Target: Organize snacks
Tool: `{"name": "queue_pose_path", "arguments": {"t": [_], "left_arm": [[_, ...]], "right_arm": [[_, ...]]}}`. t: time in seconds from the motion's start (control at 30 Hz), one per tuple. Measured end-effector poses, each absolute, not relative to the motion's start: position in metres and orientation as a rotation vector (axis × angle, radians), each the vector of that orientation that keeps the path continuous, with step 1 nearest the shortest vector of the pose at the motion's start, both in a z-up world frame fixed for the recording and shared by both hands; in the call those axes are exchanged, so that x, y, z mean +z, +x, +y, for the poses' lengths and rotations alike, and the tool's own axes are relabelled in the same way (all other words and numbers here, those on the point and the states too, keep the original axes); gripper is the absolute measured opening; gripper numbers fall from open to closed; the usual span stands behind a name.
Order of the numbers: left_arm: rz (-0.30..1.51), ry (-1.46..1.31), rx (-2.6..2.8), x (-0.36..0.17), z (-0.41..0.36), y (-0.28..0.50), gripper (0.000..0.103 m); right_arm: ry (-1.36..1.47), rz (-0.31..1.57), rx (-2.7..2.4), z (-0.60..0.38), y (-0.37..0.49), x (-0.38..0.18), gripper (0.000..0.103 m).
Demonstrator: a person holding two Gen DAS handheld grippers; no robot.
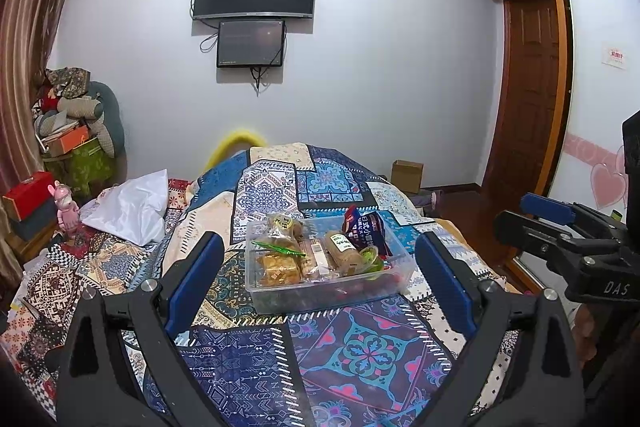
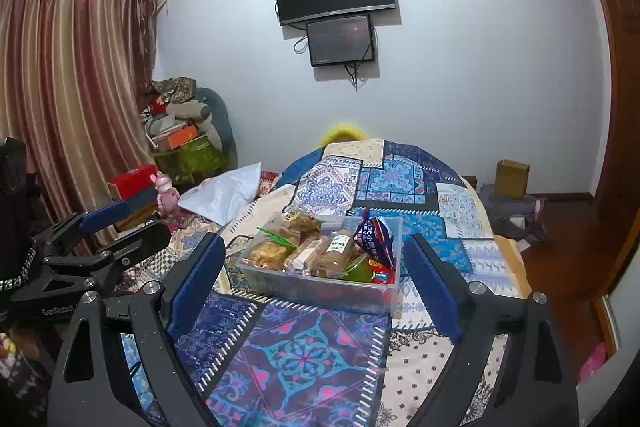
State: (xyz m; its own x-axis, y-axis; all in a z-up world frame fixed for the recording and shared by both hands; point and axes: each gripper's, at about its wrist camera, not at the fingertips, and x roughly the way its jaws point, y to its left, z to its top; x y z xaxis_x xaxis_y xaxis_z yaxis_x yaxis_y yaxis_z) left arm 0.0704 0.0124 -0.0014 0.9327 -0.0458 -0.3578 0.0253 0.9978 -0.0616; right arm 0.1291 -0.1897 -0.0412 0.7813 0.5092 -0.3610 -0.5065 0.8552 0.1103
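Clear thin plastic snack bin (image 1: 320,297) sitting mid-bed on patchwork quilt (image 1: 352,347), holding wrapped pastries (image 1: 280,267); likely light, flexible, slippery. Gripping rigid rim advised. Left gripper (image 1: 320,287), right gripper (image 2: 316,287) hovering near, jaws wide apart, empty.

Open patterned bedspread (image 1: 360,355) lies bare in front of clear snack bin (image 2: 320,287), free approach from near side and right; white bag (image 1: 132,207) and pink toy (image 1: 66,211) crowd far left, well apart from bin.
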Motion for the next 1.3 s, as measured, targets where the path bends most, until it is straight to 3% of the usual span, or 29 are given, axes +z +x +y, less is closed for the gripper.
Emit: {"name": "queue_pose_path", "arguments": {"t": [1.2,1.3], "left_arm": [[0.360,-0.066,-0.053,0.0026,0.0095,0.0681,0.097],[0.364,-0.073,-0.052,0.0021,0.0100,0.0682,0.097]], "right_arm": [[-0.012,0.380,0.501,-0.1902,0.1262,-0.0397,0.090],[-0.022,0.377,0.492,-0.1896,0.1250,-0.0407,0.095]]}}
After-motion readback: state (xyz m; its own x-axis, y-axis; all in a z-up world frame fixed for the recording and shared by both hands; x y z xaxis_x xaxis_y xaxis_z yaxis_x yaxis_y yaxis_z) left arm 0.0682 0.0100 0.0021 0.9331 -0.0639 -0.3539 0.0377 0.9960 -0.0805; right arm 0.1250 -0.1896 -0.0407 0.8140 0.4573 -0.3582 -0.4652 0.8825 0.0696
